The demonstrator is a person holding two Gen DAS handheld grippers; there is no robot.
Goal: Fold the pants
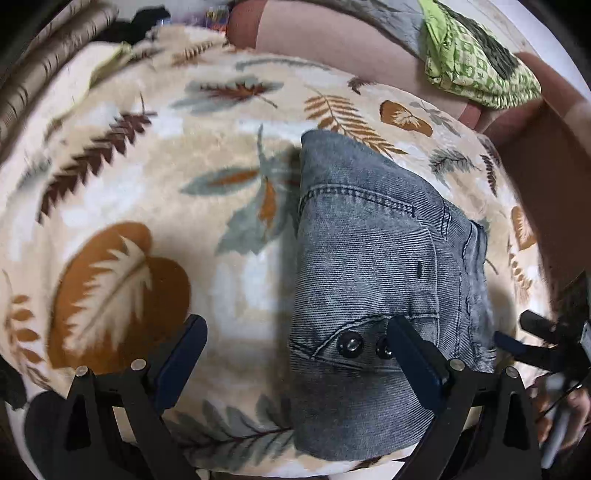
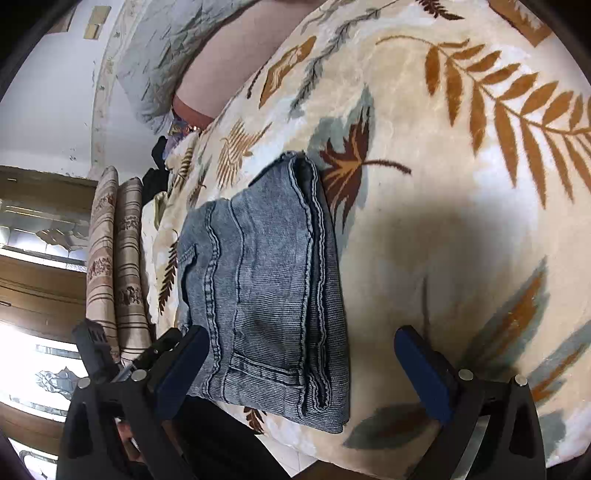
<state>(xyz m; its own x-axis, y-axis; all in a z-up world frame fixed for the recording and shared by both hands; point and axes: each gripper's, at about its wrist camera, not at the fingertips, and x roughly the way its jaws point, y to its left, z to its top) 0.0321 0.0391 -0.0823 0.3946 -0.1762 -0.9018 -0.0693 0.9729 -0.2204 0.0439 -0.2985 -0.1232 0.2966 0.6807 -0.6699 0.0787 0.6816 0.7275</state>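
Lying folded, grey-blue denim pants (image 1: pixel 373 266), w/ seams, two snaps

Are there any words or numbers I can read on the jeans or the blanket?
None: no readable words or numbers in either view.
Jeans: only stitching and two metal snaps, any marking on them too small to tell.
Blanket: only leaf pictures.
Colourful thing at the far edge: too blurred to read.

No readable text, labels, brands or numbers in either view.
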